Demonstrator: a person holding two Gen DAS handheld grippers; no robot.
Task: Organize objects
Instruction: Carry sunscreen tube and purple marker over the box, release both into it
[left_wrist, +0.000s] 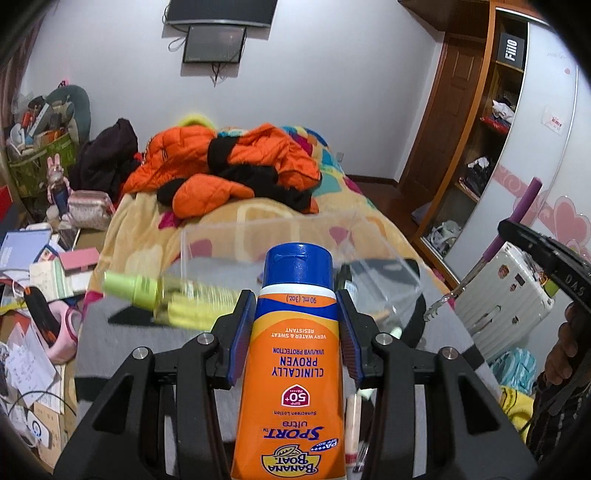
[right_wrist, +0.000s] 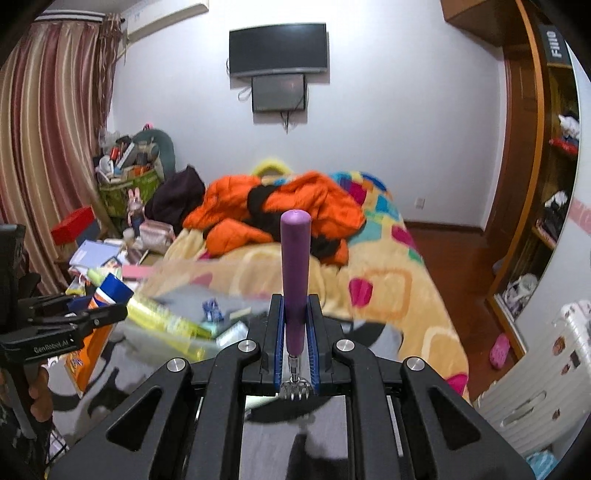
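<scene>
**Both grippers loaded, clear bin ahead on grey surface**

Left gripper (left_wrist: 295, 332) clenched on an orange Banana Boat sunscreen tube (left_wrist: 291, 369), blue pads pressed to both sides, blue cap pointing away, label upside down in the left wrist view. Tube fills the lower centre of that frame.

Right gripper (right_wrist: 295, 332) clenched on a purple-handled scalp massager (right_wrist: 294, 273), handle upright between the pads, metal claw end down near the gripper body. Same tool shows at right edge of the left wrist view, tilted.

Clear plastic bin (left_wrist: 384, 266) sits just past the tube's cap, centre frame, walls see-through, far rim against the bedding. Contents are blurred; a dark item lies by its right wall. A yellow-green spray bottle (left_wrist: 166, 295) lies on its side at the bin's left, motion-blurred. Whether it touches the bin wall, cannot tell.

Grey surface (left_wrist: 147, 332) under the bin shows bare patches at lower left of the left wrist view. Its left edge meets a messy desk (left_wrist: 33, 295) with papers and boxes. Right of it, a white suitcase (left_wrist: 509, 295) stands close.

Bed with yellow patterned blanket (right_wrist: 388, 280) and orange jacket (right_wrist: 303, 199) fills mid-frame behind. Bare wood floor (right_wrist: 454, 251) open at right, wardrobe (right_wrist: 535, 184) along the right edge.
</scene>
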